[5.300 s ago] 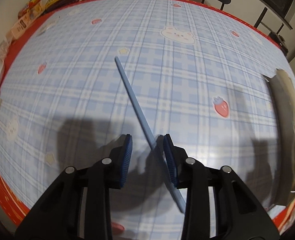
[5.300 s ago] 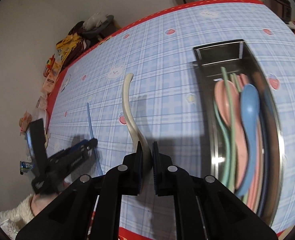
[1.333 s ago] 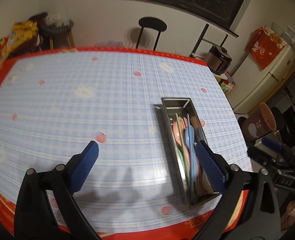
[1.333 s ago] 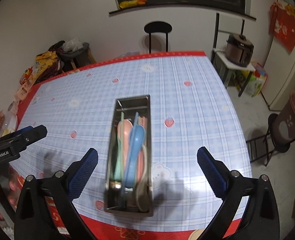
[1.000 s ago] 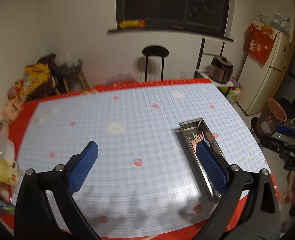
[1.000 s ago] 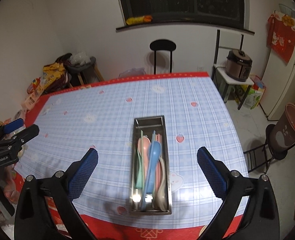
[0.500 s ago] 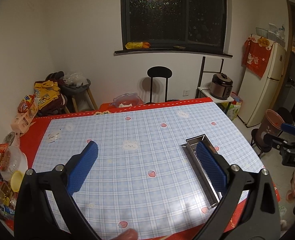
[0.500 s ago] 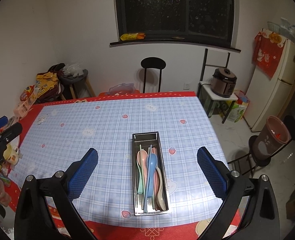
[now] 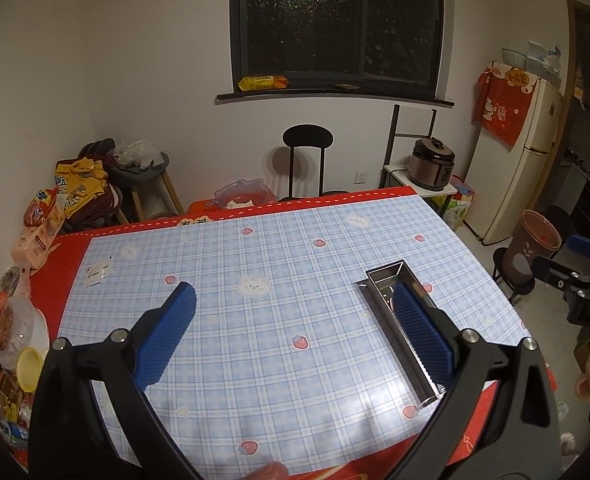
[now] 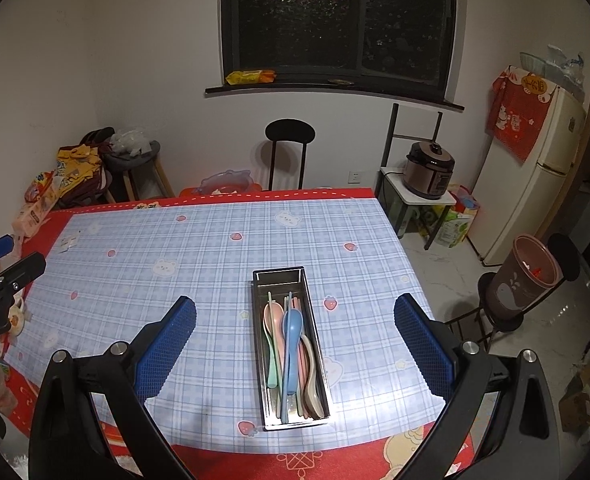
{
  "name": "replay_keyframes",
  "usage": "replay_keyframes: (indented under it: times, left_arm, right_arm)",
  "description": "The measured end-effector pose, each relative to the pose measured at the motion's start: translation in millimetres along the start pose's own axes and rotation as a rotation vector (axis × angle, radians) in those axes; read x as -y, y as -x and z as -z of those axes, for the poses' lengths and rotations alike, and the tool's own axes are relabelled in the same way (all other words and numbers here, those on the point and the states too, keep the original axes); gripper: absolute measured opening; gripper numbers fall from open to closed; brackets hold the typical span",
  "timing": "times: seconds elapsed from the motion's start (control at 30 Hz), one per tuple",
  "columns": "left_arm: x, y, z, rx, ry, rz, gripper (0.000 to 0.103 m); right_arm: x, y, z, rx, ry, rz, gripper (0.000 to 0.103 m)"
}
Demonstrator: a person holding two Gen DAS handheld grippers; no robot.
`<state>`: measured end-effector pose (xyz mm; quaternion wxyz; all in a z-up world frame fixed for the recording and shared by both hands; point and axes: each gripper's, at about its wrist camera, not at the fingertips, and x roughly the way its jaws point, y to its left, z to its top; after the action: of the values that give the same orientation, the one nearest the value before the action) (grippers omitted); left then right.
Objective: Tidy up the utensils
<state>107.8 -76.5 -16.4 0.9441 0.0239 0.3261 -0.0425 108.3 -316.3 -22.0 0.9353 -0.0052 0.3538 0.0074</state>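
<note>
You hold the left gripper (image 9: 293, 318) and right gripper (image 10: 295, 322) spread wide and empty above the blue plaid tablecloth (image 10: 199, 264); the pastel plastic spoons (image 10: 291, 340) lie in the narrow steel tray (image 10: 259, 344); judge the sorting done; avoid knocking it

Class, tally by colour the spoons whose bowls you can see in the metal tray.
pink spoon: 1
blue spoon: 1
beige spoon: 1
Total: 3
The green pieces in the metal tray show no bowl.
</note>
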Motion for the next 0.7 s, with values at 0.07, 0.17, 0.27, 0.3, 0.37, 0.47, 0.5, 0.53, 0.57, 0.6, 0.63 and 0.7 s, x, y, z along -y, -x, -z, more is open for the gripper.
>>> replay_keyframes:
  times: [0.07, 0.17, 0.27, 0.3, 0.37, 0.47, 0.5, 0.53, 0.57, 0.6, 0.63, 0.7]
  left_arm:
    - [-0.9, -1.3, -0.6, 0.0, -0.004, 0.002, 0.097]
    - [-3.7, -4.8, -2.0, -0.004, -0.009, 0.003, 0.097]
    - [-5.8, -5.0, -3.2, -0.001, -0.014, 0.003, 0.097]
    - [-6.8, -5.7, -3.4, -0.002, -0.016, 0.002, 0.097]
    - [-8.5, -6.9, -4.2, -0.002, -0.02, -0.001, 0.097]
    - [-9.1, -8.2, -5.3, -0.003, -0.024, -0.005, 0.097]
    - [-10.2, -9.2, -5.3, -0.004, -0.027, -0.006, 0.097]
    - [-9.9, -9.6, -5.5, -0.004, -0.029, -0.008, 0.097]
    - [-10.6, -10.4, -5.9, -0.005, -0.031, -0.009, 0.097]
    - [-10.5, -11.5, -6.0, -0.007, -0.034, -0.011, 0.097]
    - [-10.5, -12.1, -6.0, -0.008, -0.036, -0.012, 0.097]
    - [-11.5, -13.4, -6.0, -0.009, -0.04, -0.013, 0.097]
  right_arm:
    - [-1.4, -0.6, -0.4, -0.002, 0.001, 0.006, 0.097]
    - [-3.6, -1.4, -1.9, -0.003, 0.0, 0.013, 0.097]
    - [-5.1, -1.4, -3.0, -0.002, 0.0, 0.02, 0.097]
    - [-6.0, -1.4, -3.6, -0.002, 0.001, 0.023, 0.097]
    - [-6.4, -2.2, -4.4, -0.006, 0.001, 0.033, 0.097]
    - [-6.8, -4.0, -4.9, -0.01, -0.001, 0.043, 0.097]
    - [-6.7, -4.7, -5.3, -0.011, 0.0, 0.045, 0.097]
    - [-6.6, -5.1, -5.3, -0.013, 0.0, 0.049, 0.097]
    - [-5.9, -5.3, -5.3, -0.014, 0.0, 0.053, 0.097]
    - [-6.2, -5.7, -5.2, -0.015, 0.001, 0.057, 0.097]
    - [-6.2, -5.8, -5.0, -0.015, 0.002, 0.061, 0.097]
    - [-6.1, -6.4, -5.5, -0.016, 0.004, 0.067, 0.097]
